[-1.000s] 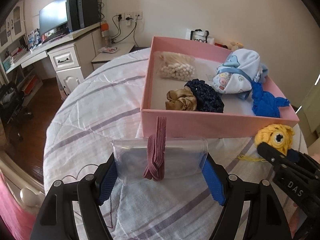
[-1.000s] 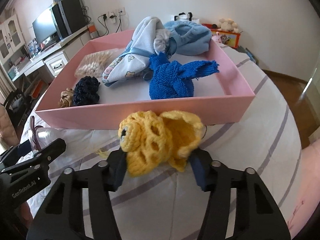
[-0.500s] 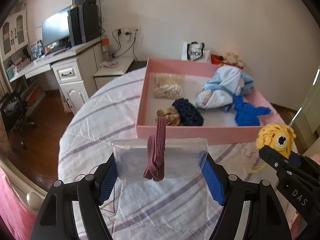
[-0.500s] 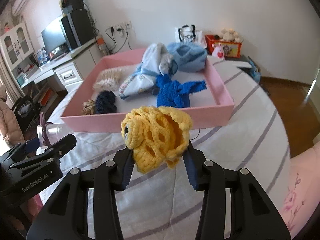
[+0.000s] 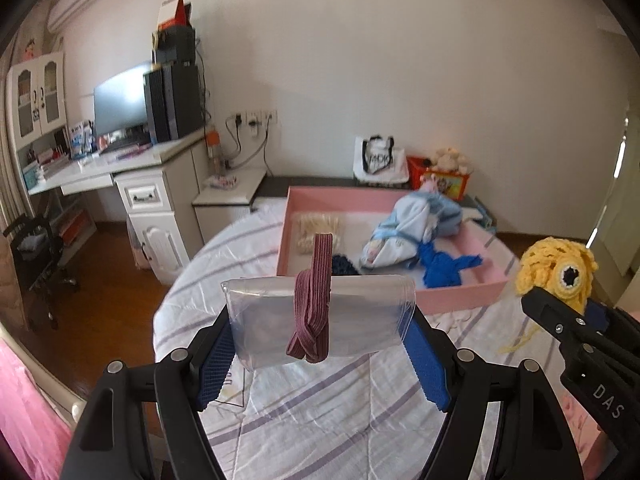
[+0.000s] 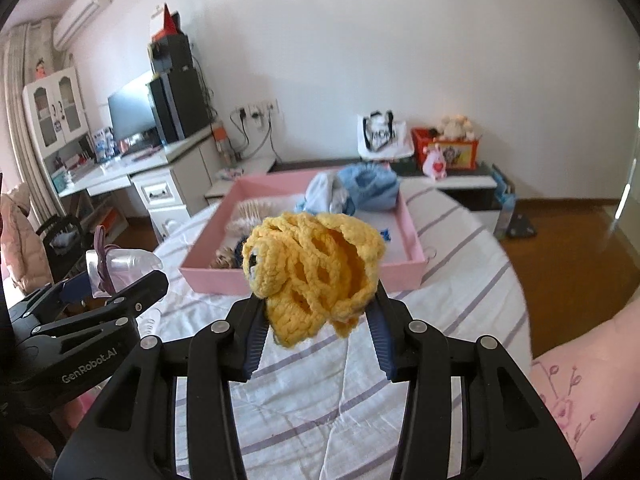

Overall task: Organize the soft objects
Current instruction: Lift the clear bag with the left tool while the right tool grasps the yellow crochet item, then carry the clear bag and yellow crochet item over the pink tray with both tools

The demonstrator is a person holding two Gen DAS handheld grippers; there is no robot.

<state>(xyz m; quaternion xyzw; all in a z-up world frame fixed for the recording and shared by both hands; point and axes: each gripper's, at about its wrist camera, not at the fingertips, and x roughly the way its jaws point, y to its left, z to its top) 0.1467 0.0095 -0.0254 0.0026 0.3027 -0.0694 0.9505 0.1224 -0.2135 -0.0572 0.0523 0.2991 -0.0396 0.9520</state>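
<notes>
Hands are carrying both grippers above the striped bedspread [image 5: 320, 412]; our left gripper [image 5: 320, 344] is clamping a clear plastic pouch [image 5: 320, 320] crosswise between its widely spread blue pads [image 5: 426, 364], and a maroon elastic band [image 5: 314, 300] is hanging looped over the pouch's middle; our right gripper [image 6: 316, 328] is squeezing a yellow crocheted toy [image 6: 316, 272] between its fingers, the toy bulging up above the tips. Compared with a second ago, we are seeing the pink box [image 5: 460, 298] farther off and lower, with more of the room showing, and the right jaws have just been closing tighter on the toy. Inside the box we are seeing a bag of pale cotton swabs [image 5: 316, 228] at the far left, a dark scrunchie [image 5: 344, 266] near the front wall, a bundle of light blue cloth [image 5: 416, 228] in the middle and a bright blue knitted piece [image 5: 444, 266] just beside it.
</notes>
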